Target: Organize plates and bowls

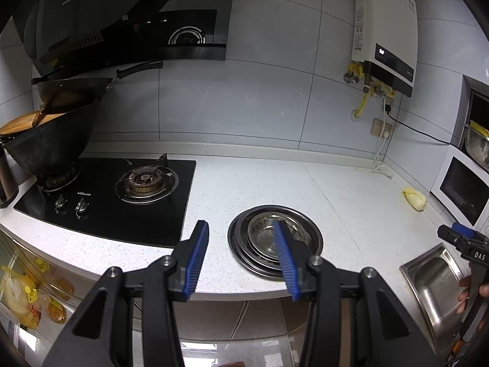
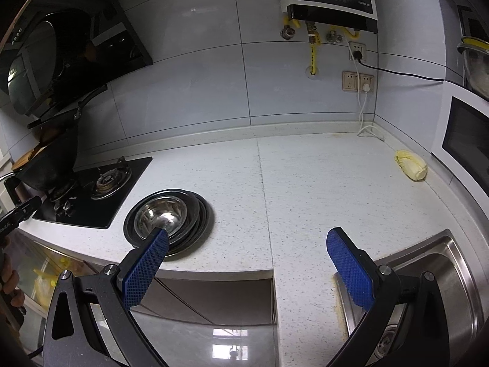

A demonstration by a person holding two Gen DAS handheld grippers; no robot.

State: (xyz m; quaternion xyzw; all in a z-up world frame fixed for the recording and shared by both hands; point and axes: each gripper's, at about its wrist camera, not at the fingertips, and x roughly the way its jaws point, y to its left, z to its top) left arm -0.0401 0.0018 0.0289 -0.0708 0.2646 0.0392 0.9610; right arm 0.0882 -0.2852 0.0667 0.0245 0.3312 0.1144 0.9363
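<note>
A stack of steel plates (image 1: 244, 258) (image 2: 201, 214) sits on the white counter near its front edge, with a steel bowl (image 1: 262, 232) (image 2: 159, 214) nested on top. My left gripper (image 1: 241, 232) hovers in front of the stack, open, with nothing between its blue pads. My right gripper (image 2: 247, 238) is held over the counter edge to the right of the stack, its jaws wide open and empty. In the left wrist view the right gripper (image 1: 458, 237) shows at the far right above the sink.
A black gas hob (image 1: 116, 195) with a wok (image 1: 52, 143) lies left of the stack. A steel sink (image 2: 434, 275) is at the right. A cabbage piece (image 2: 411, 165) lies near the white oven (image 2: 467, 140). Cables hang from wall sockets at the back.
</note>
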